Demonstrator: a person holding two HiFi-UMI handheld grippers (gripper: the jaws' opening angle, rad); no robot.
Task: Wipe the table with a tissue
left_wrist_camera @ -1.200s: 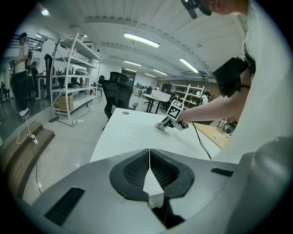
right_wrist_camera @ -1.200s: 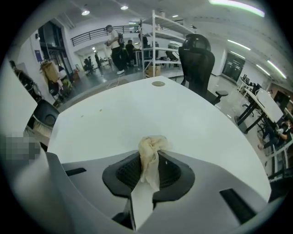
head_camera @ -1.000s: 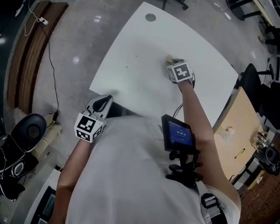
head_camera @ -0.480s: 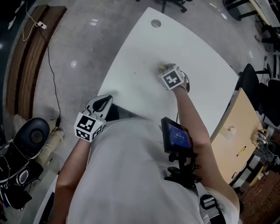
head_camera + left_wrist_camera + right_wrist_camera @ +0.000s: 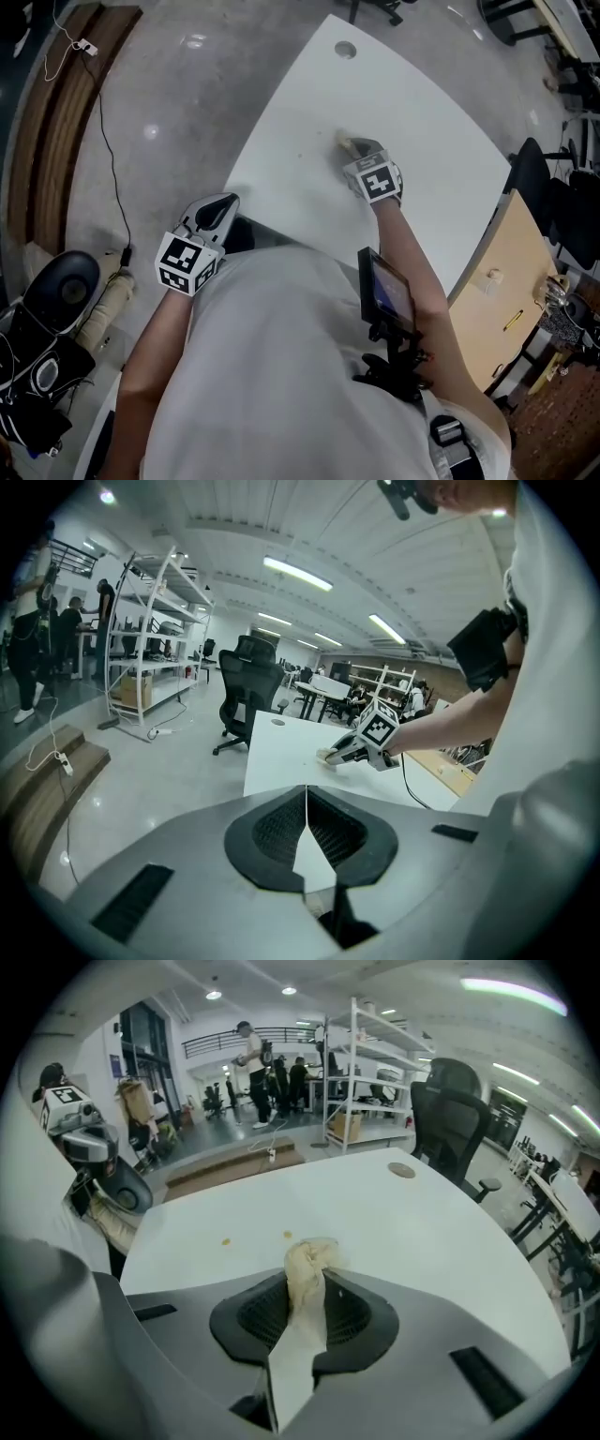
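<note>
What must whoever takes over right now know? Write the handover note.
Left tool: shut, empty, held beside the near corner of the table.
Right tool: shut on the tissue, wad down on the white top.
Done: tissue gripped and on the surface; how much is wiped cannot be told.
Left: two small yellowish spots just ahead of the tissue.

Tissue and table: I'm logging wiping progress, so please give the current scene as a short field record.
tissue: crumpled, clamped in right tongs, touching the table
right tongs: shut on tissue, angled down
left tongs: shut, empty, held off the table's edge
table: white, two small yellowish spots ahead of the tissue
</note>
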